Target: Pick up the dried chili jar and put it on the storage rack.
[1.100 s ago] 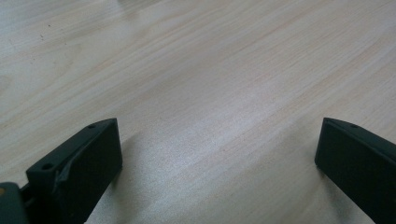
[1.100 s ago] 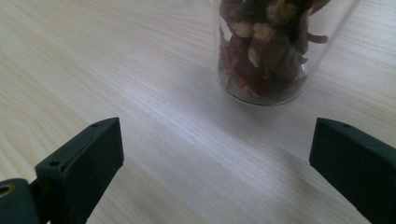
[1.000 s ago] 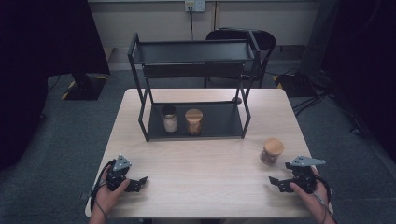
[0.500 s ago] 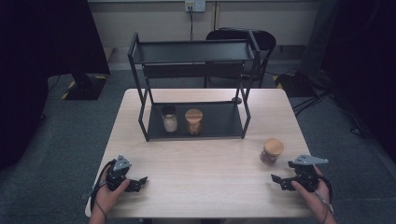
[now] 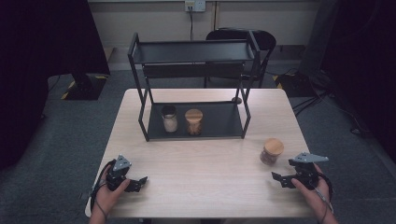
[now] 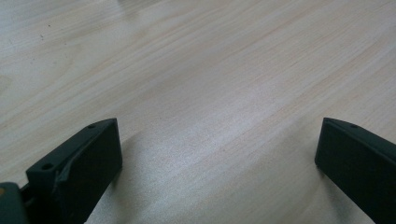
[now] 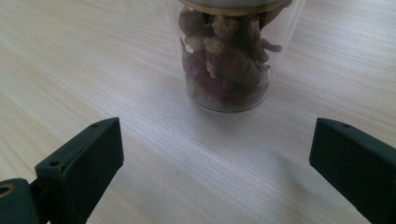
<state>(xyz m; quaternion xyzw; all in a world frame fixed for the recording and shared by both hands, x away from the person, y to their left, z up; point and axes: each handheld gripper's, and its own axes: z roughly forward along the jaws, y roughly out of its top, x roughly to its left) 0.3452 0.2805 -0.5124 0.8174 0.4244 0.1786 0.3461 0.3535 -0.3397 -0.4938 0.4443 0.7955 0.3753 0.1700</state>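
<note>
A glass jar of reddish-brown pieces [image 5: 271, 151] with a wooden lid stands on the table's right side; in the right gripper view the jar [image 7: 229, 60] is upright a short way ahead of the jaws. My right gripper [image 5: 280, 179] [image 7: 215, 172] rests near the front right edge, open, jaws wide apart and empty. My left gripper [image 5: 139, 183] [image 6: 215, 172] lies at the front left, open over bare wood. On the lower shelf of a black metal rack [image 5: 196, 128] stand a dark-lidded jar of pale contents [image 5: 169, 119] and a wooden-lidded jar of brown contents [image 5: 194, 121].
The rack's upper shelf [image 5: 191, 51] is bare. The light wooden table [image 5: 205, 186] has open room between the grippers. Behind the table stands a black chair [image 5: 261, 39]; grey carpet surrounds the table, with cables at the right.
The right gripper has shifted slightly to the right and toward the front edge. The left gripper and all jars stay where they were.
</note>
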